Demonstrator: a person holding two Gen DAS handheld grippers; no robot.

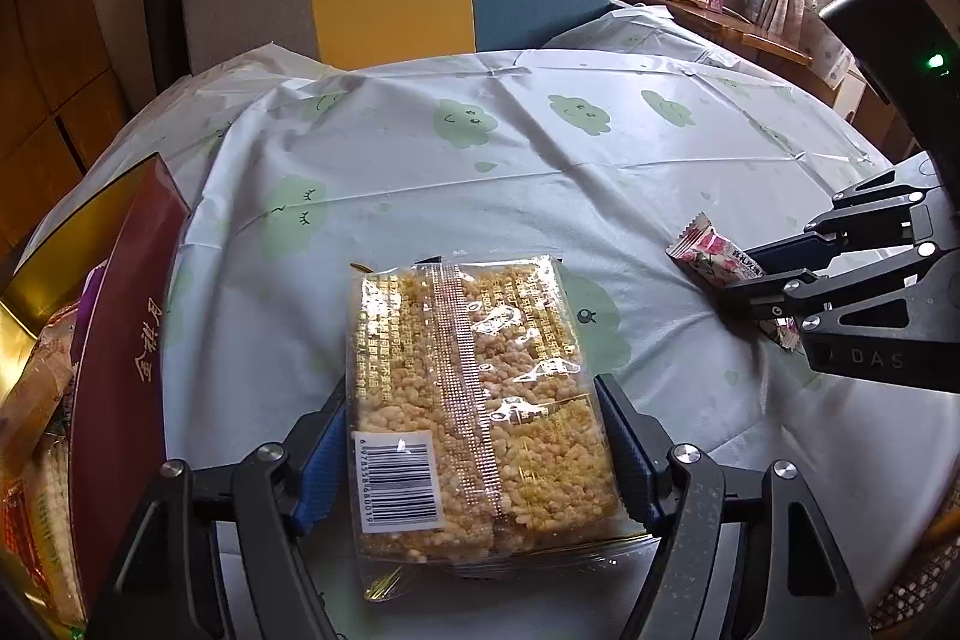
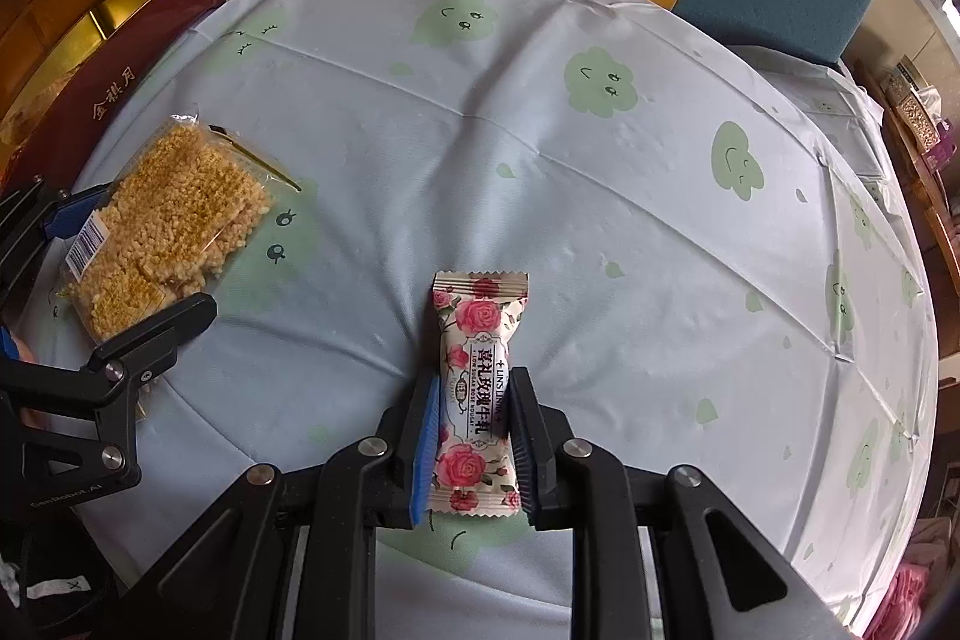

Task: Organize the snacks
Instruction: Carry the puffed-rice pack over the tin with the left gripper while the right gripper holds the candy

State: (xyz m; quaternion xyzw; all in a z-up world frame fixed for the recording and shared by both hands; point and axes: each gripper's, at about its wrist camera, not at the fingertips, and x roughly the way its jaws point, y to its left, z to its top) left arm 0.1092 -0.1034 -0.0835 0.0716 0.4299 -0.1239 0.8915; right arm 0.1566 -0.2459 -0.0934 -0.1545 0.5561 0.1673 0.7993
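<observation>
the clear-wrapped yellow puffed-rice cake pack (image 1: 480,400) is lying lengthwise between the left gripper (image 1: 480,451), whose blue pads are touching its sides. the right gripper (image 2: 471,436) is clenching the rose-printed nougat wrapper (image 2: 477,388), far-pointing.

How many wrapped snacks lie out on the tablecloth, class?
2: the puffed-rice pack between the left gripper's fingers, and the rose-print candy clamped in the right gripper. More sit in the box, partly hidden.
</observation>
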